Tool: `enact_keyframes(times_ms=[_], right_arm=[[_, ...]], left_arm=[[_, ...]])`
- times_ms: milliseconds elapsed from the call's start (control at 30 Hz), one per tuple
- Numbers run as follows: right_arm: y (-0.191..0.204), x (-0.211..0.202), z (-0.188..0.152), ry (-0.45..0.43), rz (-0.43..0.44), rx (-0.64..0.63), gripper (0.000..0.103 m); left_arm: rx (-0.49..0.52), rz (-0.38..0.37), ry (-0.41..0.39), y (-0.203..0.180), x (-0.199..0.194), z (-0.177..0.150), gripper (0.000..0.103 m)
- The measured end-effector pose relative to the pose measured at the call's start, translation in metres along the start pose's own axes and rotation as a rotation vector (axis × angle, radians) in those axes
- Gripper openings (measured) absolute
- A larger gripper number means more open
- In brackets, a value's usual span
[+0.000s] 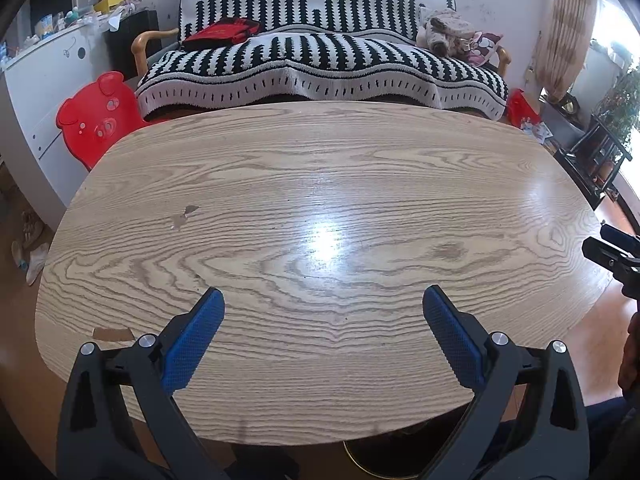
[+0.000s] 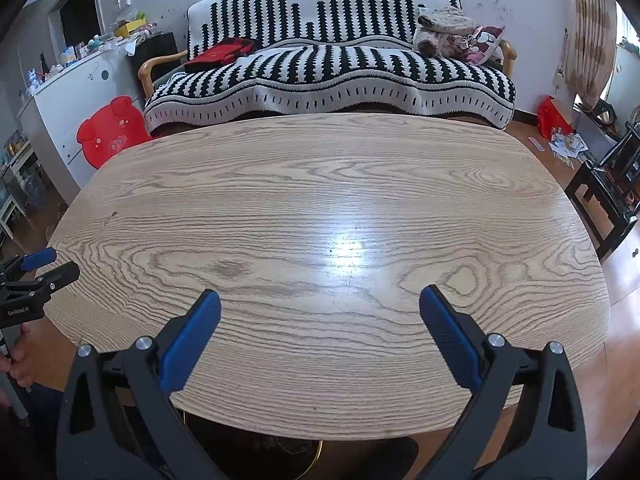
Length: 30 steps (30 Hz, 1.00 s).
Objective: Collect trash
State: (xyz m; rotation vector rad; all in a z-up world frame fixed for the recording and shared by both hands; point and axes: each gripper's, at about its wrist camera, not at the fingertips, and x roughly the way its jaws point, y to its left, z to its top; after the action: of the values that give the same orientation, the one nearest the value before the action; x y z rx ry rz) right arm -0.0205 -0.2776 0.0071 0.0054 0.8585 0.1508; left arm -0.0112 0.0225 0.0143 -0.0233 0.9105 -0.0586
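My left gripper [image 1: 323, 294] hangs open above the near edge of the oval wooden table [image 1: 320, 184], and nothing sits between its blue pads [image 1: 196, 336]. The right gripper [image 2: 320, 294] is open too, over the same near edge of the table [image 2: 320, 176], with bare wood between its fingers. Each gripper shows at the border of the other's view: the right gripper [image 1: 600, 242] and the left gripper [image 2: 60, 264], held by a hand [image 2: 20, 360]. I see no loose trash on the tabletop. A chipped brown patch [image 1: 114, 334] marks its near-left rim.
A black-and-white striped sofa [image 1: 320, 60] stands behind the table, with a red cloth [image 1: 224, 32] and a soft toy [image 1: 444, 28] on it. A red bear-shaped stool [image 1: 96, 116] is at far left, dark furniture [image 2: 612, 192] at right. Papers [image 2: 568, 146] lie on the floor.
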Motion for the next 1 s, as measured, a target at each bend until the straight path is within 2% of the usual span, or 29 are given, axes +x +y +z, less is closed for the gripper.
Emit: enact_keyframes(times_ms=[1000], right_arm=[[-0.0015, 0.0011, -0.0022, 0.001, 0.001, 0.004, 0.096]], left_arm=[[0.001, 0.002, 0.005, -0.0020, 0.0010, -0.0041, 0.096]])
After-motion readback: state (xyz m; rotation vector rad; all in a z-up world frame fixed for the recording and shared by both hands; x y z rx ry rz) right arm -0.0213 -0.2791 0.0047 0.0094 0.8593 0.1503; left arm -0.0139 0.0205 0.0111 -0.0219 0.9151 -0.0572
